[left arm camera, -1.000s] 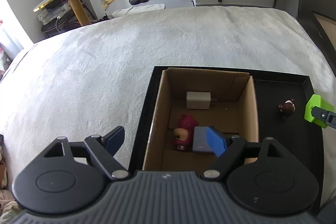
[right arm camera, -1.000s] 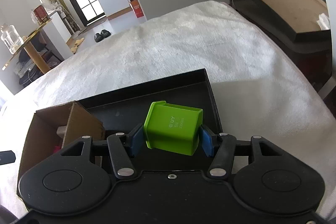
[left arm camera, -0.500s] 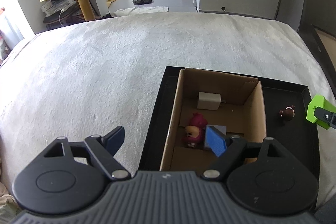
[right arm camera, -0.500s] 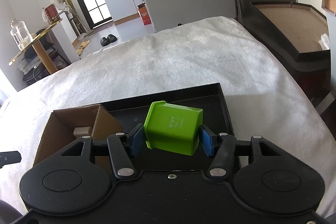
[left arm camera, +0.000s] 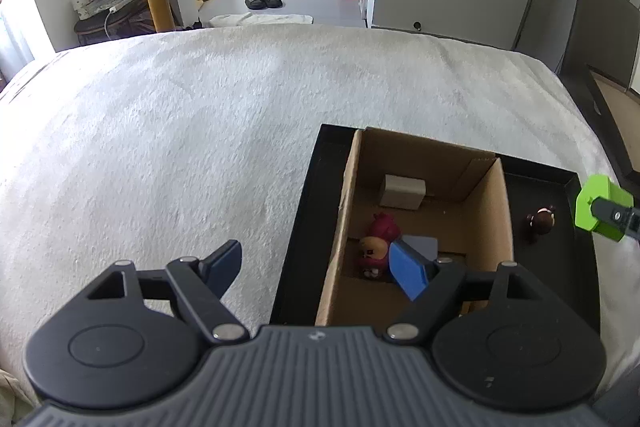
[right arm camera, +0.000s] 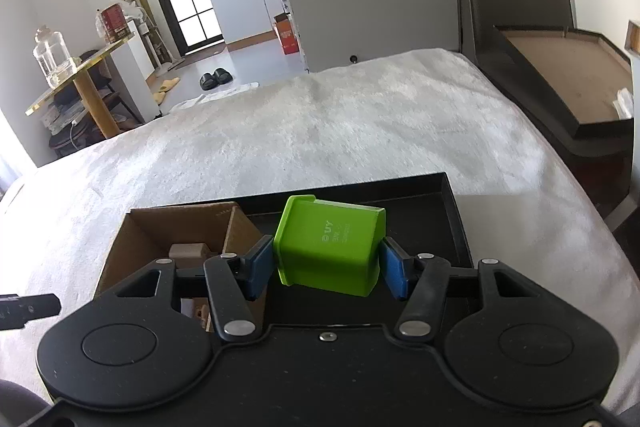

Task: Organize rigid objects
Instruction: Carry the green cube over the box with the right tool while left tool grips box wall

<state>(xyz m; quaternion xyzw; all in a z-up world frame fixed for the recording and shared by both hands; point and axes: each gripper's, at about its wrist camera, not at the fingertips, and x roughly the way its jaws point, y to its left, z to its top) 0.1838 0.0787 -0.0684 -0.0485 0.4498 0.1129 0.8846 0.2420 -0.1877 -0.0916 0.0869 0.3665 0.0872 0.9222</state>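
Right wrist view shows the right tool point(right arm camera: 327, 269) clamped on a bright green plastic block point(right arm camera: 330, 245) with pale lettering on its top face, both blue pads pressed against its sides and the block lifted clear above a shallow black rectangular tray point(right arm camera: 448, 195) that lies on a white fluffy bed cover point(right arm camera: 320, 131). Just left of this tool, inside the tray, stands an open brown cardboard box point(right arm camera: 180, 219) with a small beige rectangular adapter point(right arm camera: 186, 251) in it. From the left wrist view, the left tool point(left arm camera: 316, 263) has its jaws wide apart and easing inward with nothing between them; its left blue pad hangs over the bed cover and its right one over the box. Ahead of that right pad, on the box floor, sit a small red bear figurine point(left arm camera: 376, 245), a grey flat object point(left arm camera: 420, 247) touching it, and the adapter near the far wall. To the right of the box, on the bare tray floor, stands a small dark brown bear figurine point(left arm camera: 541, 221), with the held green block near it at the tray's right rim.
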